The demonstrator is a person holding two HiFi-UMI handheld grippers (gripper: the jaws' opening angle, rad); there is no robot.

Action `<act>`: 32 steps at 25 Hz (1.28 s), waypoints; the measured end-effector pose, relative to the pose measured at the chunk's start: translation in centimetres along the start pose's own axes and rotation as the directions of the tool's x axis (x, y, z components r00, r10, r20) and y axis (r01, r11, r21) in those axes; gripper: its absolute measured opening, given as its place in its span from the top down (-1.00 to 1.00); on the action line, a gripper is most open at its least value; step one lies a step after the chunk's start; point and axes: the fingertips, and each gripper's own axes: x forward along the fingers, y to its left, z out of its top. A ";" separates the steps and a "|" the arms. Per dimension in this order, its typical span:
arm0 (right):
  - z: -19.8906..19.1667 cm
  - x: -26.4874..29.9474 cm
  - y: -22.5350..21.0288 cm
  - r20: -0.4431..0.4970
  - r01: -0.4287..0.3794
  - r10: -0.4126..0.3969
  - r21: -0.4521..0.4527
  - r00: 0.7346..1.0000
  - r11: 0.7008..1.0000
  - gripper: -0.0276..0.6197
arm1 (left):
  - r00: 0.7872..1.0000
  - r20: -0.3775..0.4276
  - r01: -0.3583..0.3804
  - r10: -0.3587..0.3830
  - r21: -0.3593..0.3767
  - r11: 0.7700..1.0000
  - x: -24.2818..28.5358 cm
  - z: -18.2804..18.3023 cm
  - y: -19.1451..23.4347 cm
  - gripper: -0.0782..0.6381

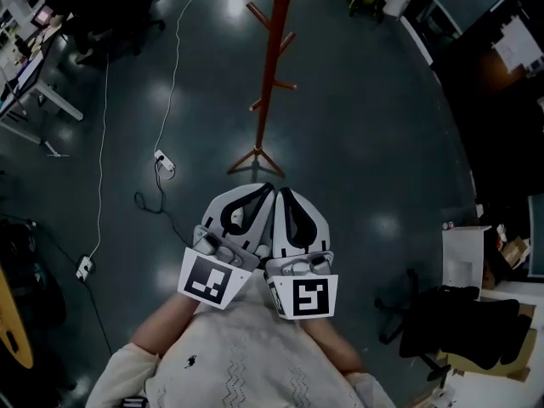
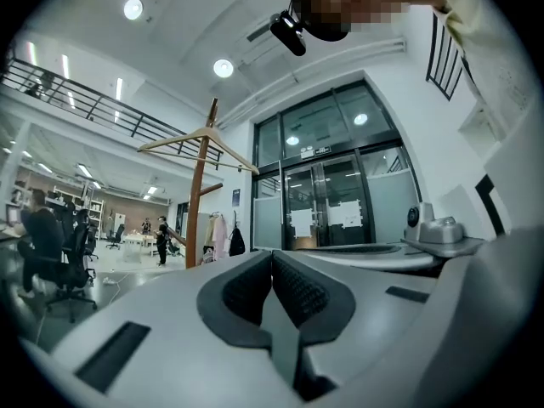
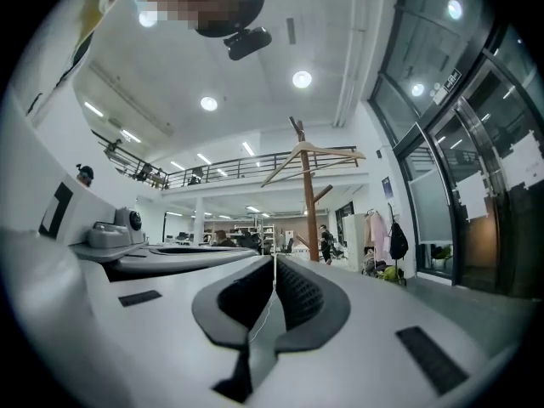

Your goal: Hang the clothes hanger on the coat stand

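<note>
The red-brown coat stand [image 1: 274, 58] rises from the dark floor straight ahead of me. In the left gripper view a pale wooden clothes hanger [image 2: 174, 141] hangs from the top of the stand's pole [image 2: 199, 211]. The right gripper view shows the same hanger [image 3: 327, 152] on the pole [image 3: 309, 202]. My left gripper [image 1: 266, 189] and right gripper [image 1: 283, 192] sit side by side at chest height, pointing toward the stand and some way short of it. The left gripper [image 2: 272, 257] has its pads pressed together with nothing between them, and so does the right gripper [image 3: 274, 262].
A power strip [image 1: 164, 161] with white cables lies on the floor left of the stand's feet, and another [image 1: 83, 268] lies nearer me. A black office chair [image 1: 442, 323] stands at the right. Desks with seated people are at the far left. Glass doors [image 2: 331, 202] lie beyond the stand.
</note>
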 end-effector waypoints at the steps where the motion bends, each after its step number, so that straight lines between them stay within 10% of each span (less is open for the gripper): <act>1: -0.1 -0.1 0.2 0.000 -0.001 0.001 0.007 1.000 1.000 0.83 | 1.000 -0.005 -0.004 0.004 -0.006 1.000 0.0 -0.1 0.1 0.75; 32: -2.0 0.8 1.2 -0.003 -0.037 0.038 0.103 0.999 0.994 0.83 | 0.990 -0.067 -0.128 0.125 -0.047 0.991 -1.5 -3.3 1.3 0.75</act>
